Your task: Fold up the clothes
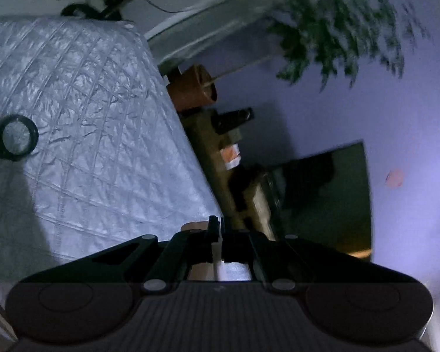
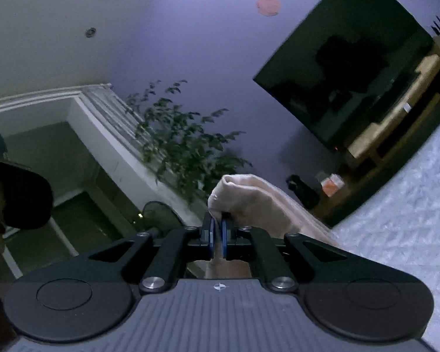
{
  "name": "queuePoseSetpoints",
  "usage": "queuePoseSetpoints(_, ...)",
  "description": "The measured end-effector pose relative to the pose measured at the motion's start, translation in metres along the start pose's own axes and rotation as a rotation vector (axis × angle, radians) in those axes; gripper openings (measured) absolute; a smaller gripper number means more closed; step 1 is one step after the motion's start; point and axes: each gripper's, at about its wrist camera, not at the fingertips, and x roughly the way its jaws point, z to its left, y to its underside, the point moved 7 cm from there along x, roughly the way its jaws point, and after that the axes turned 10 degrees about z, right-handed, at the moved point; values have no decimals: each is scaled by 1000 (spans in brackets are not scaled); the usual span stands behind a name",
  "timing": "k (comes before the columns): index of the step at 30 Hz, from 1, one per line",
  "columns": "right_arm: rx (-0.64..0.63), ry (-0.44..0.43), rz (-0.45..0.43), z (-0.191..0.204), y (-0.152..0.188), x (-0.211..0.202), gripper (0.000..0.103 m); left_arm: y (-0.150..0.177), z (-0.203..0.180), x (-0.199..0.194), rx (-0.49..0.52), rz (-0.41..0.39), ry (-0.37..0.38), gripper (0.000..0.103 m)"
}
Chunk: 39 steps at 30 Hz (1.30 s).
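Pale peach cloth (image 2: 249, 196) — bunched, soft folds (dim light) — pinched by right gripper (image 2: 218, 228).

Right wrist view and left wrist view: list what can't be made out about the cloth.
- Right wrist: the beige cloth is pinched in the right gripper; its lower part is hidden behind the gripper body, so garment type is unknown.
- Left wrist: only a pale strip shows inside the left gripper; dim light hides what it is.
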Motion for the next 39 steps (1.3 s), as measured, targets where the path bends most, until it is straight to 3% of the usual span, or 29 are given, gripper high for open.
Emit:
queuePoseSetpoints(8,78,74,0,-25,10,14,6,-18,-3,-38,-38,-96,13,1)
queuePoseSetpoints(17,79,14,34,7,32,-10,6,-15,-32,-106,-49,-164,105,1)
queuePoseSetpoints(21,107,5,24,7,31,-13,6,-20,-50,-105,13,-212,89,1)
queuePoseSetpoints(25,168,39,28,-24,27,15,6,-41,-56,-54,53,-206,-5,1)
queuePoseSetpoints(29,171,195,55,-99,26,77,6,-69,-49,33,175,-242,-204,1)
queuePoseSetpoints(31,182,287,82,-147,28,116,7,-82,-27,96,219,-199,-325,1)
queuePoseSetpoints(33,240,387,152,-204,36,155,17,-93,6,149,196,-132,-457,1)
queuePoseSetpoints(35,236,551,184,-246,46,172,19,-97,44,177,131,-112,-585,1)
queuePoseSetpoints(37,180,658,184,-262,53,176,19,-92,66,181,74,-104,-599,1)
queuePoseSetpoints(39,115,681,190,-256,59,175,20,-82,77,185,70,-63,-631,1)
